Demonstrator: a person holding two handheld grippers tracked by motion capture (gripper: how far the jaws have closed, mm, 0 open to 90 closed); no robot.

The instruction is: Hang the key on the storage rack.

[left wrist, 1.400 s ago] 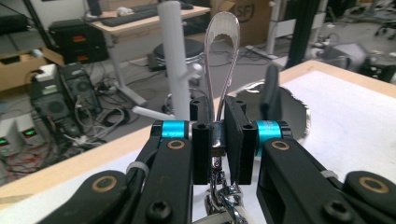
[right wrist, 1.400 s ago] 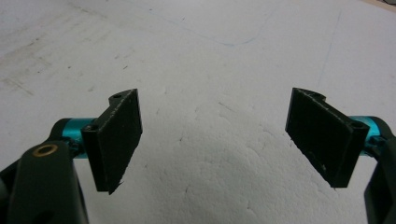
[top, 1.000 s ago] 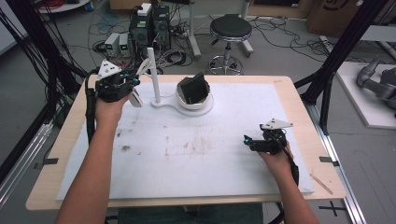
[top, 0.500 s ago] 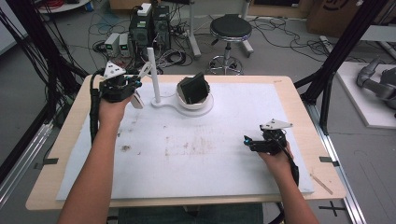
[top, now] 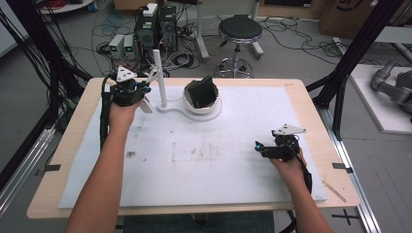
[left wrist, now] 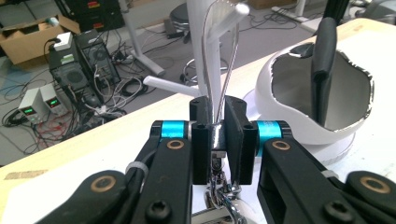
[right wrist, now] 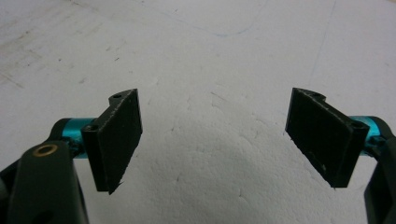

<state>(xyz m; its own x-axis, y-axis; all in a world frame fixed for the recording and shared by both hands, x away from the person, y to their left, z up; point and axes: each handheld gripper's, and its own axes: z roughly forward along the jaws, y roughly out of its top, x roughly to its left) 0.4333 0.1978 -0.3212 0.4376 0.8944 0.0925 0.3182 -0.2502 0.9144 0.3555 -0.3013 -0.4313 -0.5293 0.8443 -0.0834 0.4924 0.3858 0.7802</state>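
Observation:
A white stand has an upright post (top: 159,77) with side pegs and a bowl (top: 214,108) at its foot. Inside the bowl a black flat object (top: 200,92) stands on edge. My left gripper (top: 145,89) is just left of the post and shut on a keychain. The keychain's thin silver wire loop (left wrist: 219,60) rises from between the pads of my left gripper (left wrist: 218,135) to a peg (left wrist: 236,10) near the post's top. I cannot tell whether the loop is over that peg. A short chain (left wrist: 220,196) hangs below the pads. My right gripper (top: 257,145) rests low over the white mat, open (right wrist: 215,135) with nothing between its pads.
The white mat (top: 204,165) covers most of the wooden table (top: 63,145). A small white piece (top: 145,106) sits below the left gripper by the stand's base. Beyond the far table edge are a stool (top: 237,29), computer boxes (top: 154,26) and cables. Black frame struts (top: 340,73) stand at the right.
My left gripper has shifted a little to the right toward the post and slightly lower. The right gripper has stayed where it was.

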